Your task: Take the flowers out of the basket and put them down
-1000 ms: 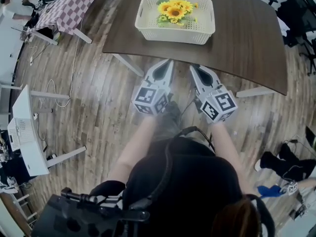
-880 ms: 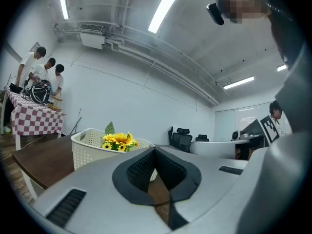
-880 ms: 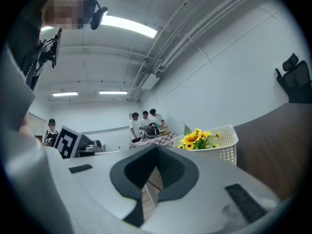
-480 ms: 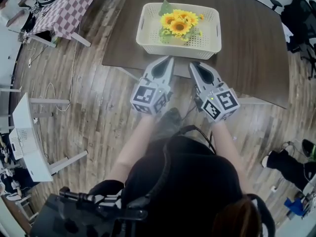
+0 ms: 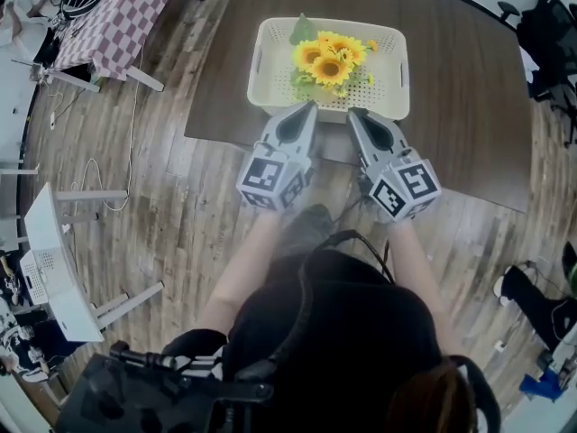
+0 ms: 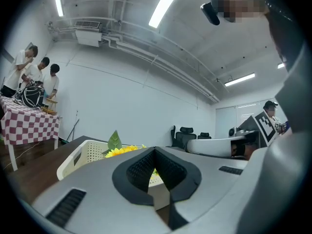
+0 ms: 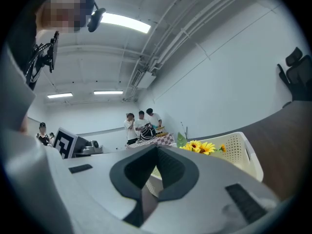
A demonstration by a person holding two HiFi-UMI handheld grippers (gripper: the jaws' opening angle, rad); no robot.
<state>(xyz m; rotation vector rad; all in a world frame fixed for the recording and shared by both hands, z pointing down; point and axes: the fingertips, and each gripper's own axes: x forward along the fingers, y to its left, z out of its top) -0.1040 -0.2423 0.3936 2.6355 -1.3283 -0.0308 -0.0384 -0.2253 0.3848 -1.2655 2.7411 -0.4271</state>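
Observation:
A cream perforated basket (image 5: 389, 96) stands on the dark brown table (image 5: 469, 106). Inside it lies a bunch of yellow sunflowers (image 5: 330, 61) with a green leaf (image 5: 301, 32). Both grippers hover side by side just before the basket's near wall. My left gripper (image 5: 305, 108) is shut and holds nothing; the right gripper (image 5: 355, 115) is shut and empty too. From the left gripper view the basket (image 6: 80, 157) and the flowers (image 6: 122, 150) lie just ahead, left of the jaws. From the right gripper view the basket (image 7: 241, 152) and the sunflowers (image 7: 201, 146) show to the right.
A table with a checked cloth (image 5: 126, 16) stands at the far left, and people gather by it (image 6: 30, 77). A white stand (image 5: 56, 269) is on the wooden floor at the left. Black chairs (image 5: 550, 34) sit beyond the table's right end.
The table and basket have drawn closer in the head view. Both gripper tips now reach the basket's near wall, where they were short of the table edge before.

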